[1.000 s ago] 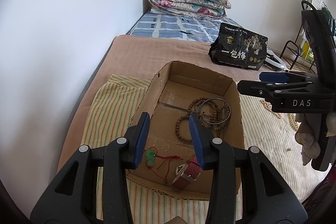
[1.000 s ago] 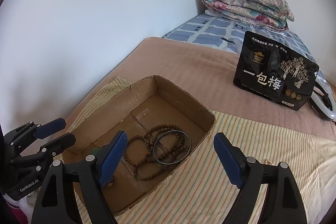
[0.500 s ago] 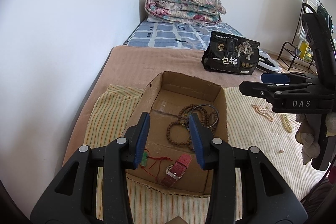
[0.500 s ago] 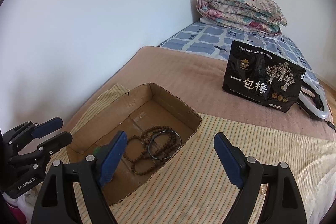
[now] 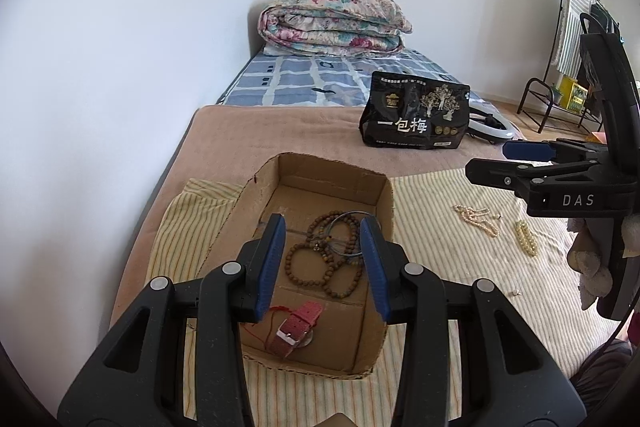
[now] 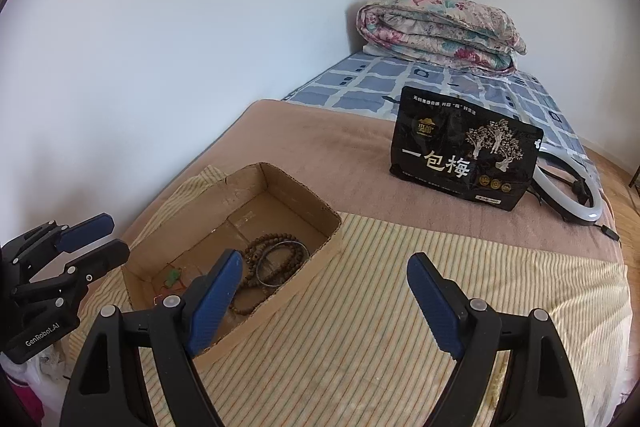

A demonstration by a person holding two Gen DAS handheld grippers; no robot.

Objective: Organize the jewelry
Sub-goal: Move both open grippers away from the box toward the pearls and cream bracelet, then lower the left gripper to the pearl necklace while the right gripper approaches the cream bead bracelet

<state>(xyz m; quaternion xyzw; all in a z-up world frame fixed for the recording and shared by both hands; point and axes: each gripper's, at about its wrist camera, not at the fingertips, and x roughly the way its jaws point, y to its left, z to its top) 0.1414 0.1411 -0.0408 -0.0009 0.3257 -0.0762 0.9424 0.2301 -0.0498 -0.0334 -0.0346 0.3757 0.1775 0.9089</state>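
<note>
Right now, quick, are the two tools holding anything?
Left tool: partly open, empty, above the cardboard box.
Right tool: wide open, empty.

The left gripper, its blue-padded jaws part open and empty, hangs over an open brown cardboard box. Inside lie brown wooden bead strands at centre and a red-strapped wristwatch toward six o'clock. At three o'clock, pale pearl strands rest on the striped yellow cloth.
</note>
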